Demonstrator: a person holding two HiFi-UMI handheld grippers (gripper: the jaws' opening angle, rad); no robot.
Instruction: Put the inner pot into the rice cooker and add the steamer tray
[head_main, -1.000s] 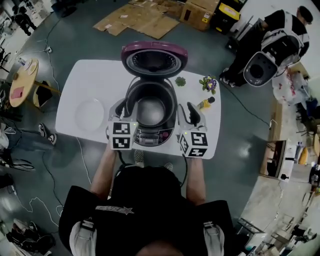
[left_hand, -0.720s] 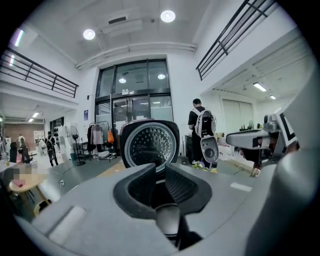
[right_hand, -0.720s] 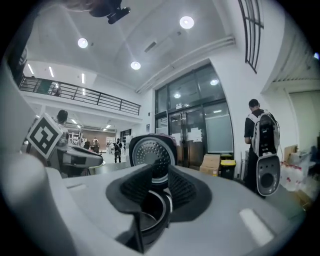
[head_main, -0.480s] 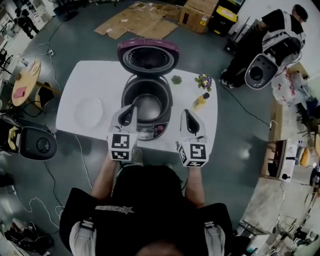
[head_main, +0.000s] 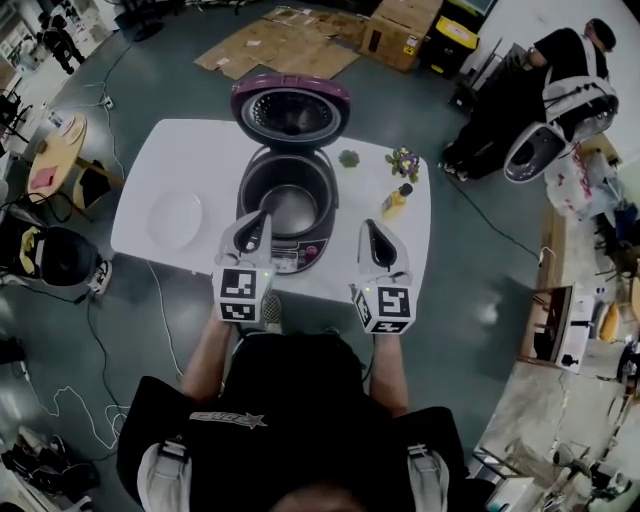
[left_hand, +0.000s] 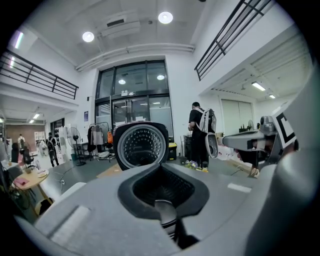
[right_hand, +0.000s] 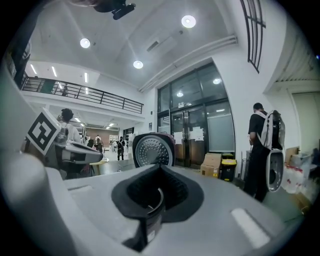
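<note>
The rice cooker (head_main: 288, 205) stands on the white table (head_main: 190, 160) with its purple lid (head_main: 290, 108) raised. A metal inner pot (head_main: 290, 205) sits inside it. A white round steamer tray (head_main: 175, 218) lies on the table to the left. My left gripper (head_main: 258, 218) hovers at the cooker's front left, shut and empty. Just to the cooker's front right is my right gripper (head_main: 372, 226), also shut on nothing. In the left gripper view the closed left gripper (left_hand: 161, 169) points at the lid (left_hand: 141, 145); the right gripper (right_hand: 159, 167) faces the lid (right_hand: 154, 148) too.
A small green plant (head_main: 348, 158), a flower pot (head_main: 404, 161) and a yellow bottle (head_main: 395, 202) stand right of the cooker. A person (head_main: 560, 80) stands at the far right. Cardboard (head_main: 280, 40) lies on the floor behind the table.
Both grippers have drawn back from the cooker's sides toward the table's front edge, risen a little, and their jaws have closed on nothing.
</note>
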